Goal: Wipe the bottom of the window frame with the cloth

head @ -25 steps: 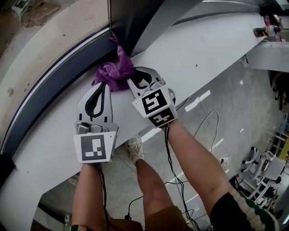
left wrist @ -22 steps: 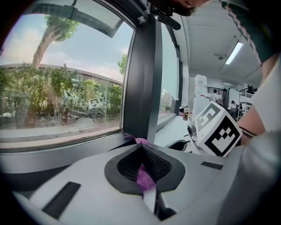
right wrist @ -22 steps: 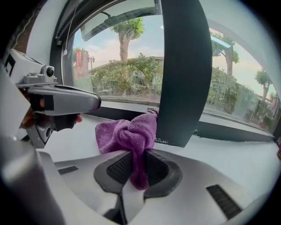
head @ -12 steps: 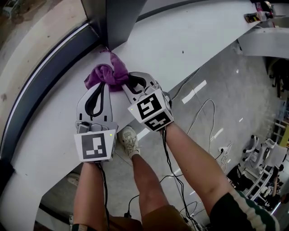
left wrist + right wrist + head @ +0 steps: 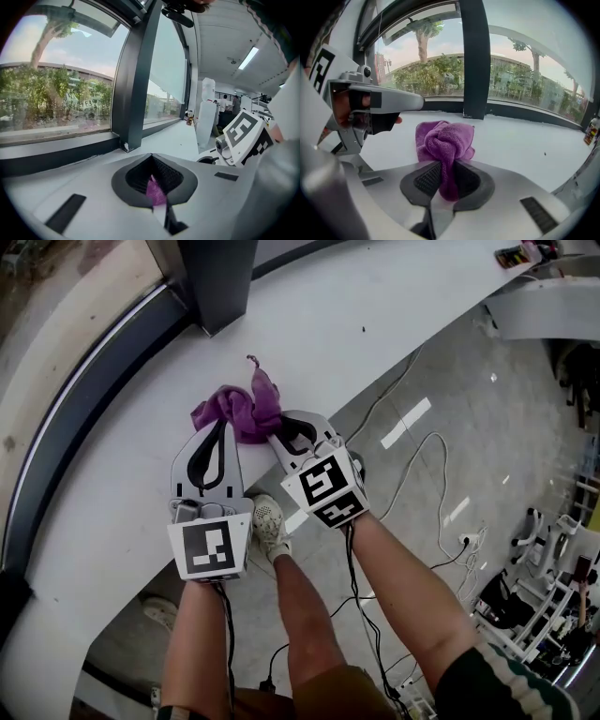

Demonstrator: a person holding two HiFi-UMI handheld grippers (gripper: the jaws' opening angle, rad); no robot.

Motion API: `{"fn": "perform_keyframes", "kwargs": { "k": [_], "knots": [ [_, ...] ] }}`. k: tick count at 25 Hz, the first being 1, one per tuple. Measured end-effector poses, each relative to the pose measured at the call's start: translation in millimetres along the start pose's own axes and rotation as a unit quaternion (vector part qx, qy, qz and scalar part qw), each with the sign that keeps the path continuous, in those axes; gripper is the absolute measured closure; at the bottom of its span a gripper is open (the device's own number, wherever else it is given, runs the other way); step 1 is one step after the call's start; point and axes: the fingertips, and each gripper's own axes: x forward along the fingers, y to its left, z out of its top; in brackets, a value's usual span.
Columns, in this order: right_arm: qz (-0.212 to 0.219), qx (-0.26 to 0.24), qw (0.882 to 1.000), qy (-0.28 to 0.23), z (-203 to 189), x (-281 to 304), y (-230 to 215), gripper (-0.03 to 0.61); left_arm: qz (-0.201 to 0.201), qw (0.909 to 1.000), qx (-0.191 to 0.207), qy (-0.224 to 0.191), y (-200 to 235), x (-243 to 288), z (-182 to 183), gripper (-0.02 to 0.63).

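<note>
A bunched purple cloth (image 5: 246, 409) rests on the white sill (image 5: 375, 315), a short way off the dark bottom rail of the window frame (image 5: 94, 399). My left gripper (image 5: 225, 424) is shut, and a bit of the cloth (image 5: 154, 191) shows pinched between its jaws. My right gripper (image 5: 278, 434) is shut on a hanging fold of the cloth (image 5: 445, 140), just right of the left one. The dark upright mullion (image 5: 217, 277) meets the bottom rail (image 5: 525, 110) beyond the cloth. In the right gripper view the left gripper (image 5: 370, 108) shows at the left.
The sill's near edge runs under both grippers, with the person's shoe (image 5: 267, 521) and legs below. Cables (image 5: 422, 474) lie on the grey floor. Small items (image 5: 520, 254) sit at the sill's far right end. Chairs and equipment (image 5: 553, 559) stand at the right.
Both grippers have drawn the cloth back from the corner at the mullion's foot, toward the sill's near edge. Both stay shut on it.
</note>
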Motion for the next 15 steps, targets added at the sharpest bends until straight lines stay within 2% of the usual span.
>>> {"fn": "perform_keyframes", "kwargs": {
  "k": [7, 15],
  "knots": [
    [0.002, 0.023, 1.000, 0.006, -27.4, -18.6, 15.5, 0.511, 0.002, 0.9999, 0.008, 0.009, -19.0, -14.2, -13.9, 0.607],
    [0.000, 0.032, 0.999, 0.013, -39.2, -26.2, 23.5, 0.511, -0.003, 0.9993, 0.022, 0.029, -31.5, -26.7, -28.2, 0.607]
  ]
}}
